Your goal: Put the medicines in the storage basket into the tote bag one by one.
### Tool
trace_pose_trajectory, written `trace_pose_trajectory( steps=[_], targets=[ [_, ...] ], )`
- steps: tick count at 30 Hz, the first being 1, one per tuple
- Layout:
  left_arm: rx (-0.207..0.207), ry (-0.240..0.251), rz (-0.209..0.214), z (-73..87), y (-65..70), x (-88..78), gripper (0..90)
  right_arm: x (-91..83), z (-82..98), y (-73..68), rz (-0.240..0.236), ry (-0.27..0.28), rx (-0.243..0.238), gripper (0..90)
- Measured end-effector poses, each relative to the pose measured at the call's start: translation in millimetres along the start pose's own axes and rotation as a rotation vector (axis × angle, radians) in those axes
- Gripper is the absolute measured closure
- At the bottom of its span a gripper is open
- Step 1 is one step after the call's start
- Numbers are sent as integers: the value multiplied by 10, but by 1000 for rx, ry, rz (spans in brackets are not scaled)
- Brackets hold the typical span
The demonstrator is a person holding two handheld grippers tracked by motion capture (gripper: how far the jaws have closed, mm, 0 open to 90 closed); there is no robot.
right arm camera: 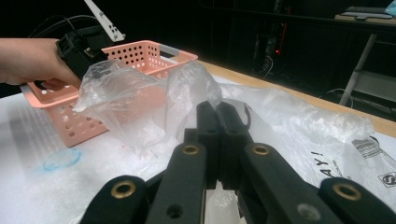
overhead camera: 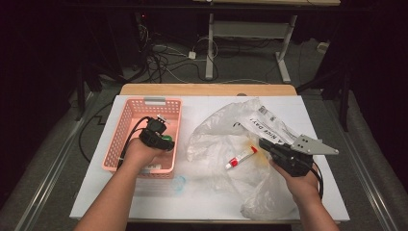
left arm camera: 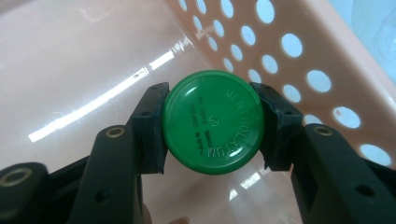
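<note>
Left tongs (left arm camera: 212, 128): jaws part-way apart, both pads pressed against the rim of a round green Mentholatum tin (left arm camera: 213, 122), which is gripped between them. The tin sits inside the pink perforated basket (overhead camera: 126, 122), at about 4 o'clock within it in the high view.

Right tongs (right arm camera: 218, 114): jaws closed together. They rest on the clear plastic bag (overhead camera: 216, 130) at roughly 3 o'clock on the table (overhead camera: 202, 103). A red-capped white tube (overhead camera: 240, 157) lies on the bag, at 9 o'clock from these tongs.
</note>
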State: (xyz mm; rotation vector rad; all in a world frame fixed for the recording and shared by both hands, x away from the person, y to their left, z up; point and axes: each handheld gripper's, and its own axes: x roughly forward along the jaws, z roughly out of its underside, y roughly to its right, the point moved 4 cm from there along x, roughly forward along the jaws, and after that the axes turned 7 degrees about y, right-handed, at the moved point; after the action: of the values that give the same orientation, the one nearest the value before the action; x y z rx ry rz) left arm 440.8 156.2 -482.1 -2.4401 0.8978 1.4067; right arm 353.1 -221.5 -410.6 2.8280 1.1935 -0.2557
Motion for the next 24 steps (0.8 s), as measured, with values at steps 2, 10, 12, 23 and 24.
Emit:
trace_pose_trajectory(
  steps=[2, 10, 12, 23, 24],
  targets=[
    [1, 6, -2, -4, 4, -11, 496, -4, -3, 1, 0, 0, 0, 900],
    [-3, 53, -26, -31, 7, -168, 496, -14, -11, 6, 1, 5, 2, 900],
    [-7, 73, -25, -26, 16, -222, 496, -16, -14, 6, -1, 6, 0, 900],
    [9, 182, -46, 30, 146, -547, 496, -23, -35, 10, 0, 12, -2, 900],
    [5, 191, -44, 41, 153, -567, 497, -25, -37, 10, 1, 12, -4, 900]
  ],
)
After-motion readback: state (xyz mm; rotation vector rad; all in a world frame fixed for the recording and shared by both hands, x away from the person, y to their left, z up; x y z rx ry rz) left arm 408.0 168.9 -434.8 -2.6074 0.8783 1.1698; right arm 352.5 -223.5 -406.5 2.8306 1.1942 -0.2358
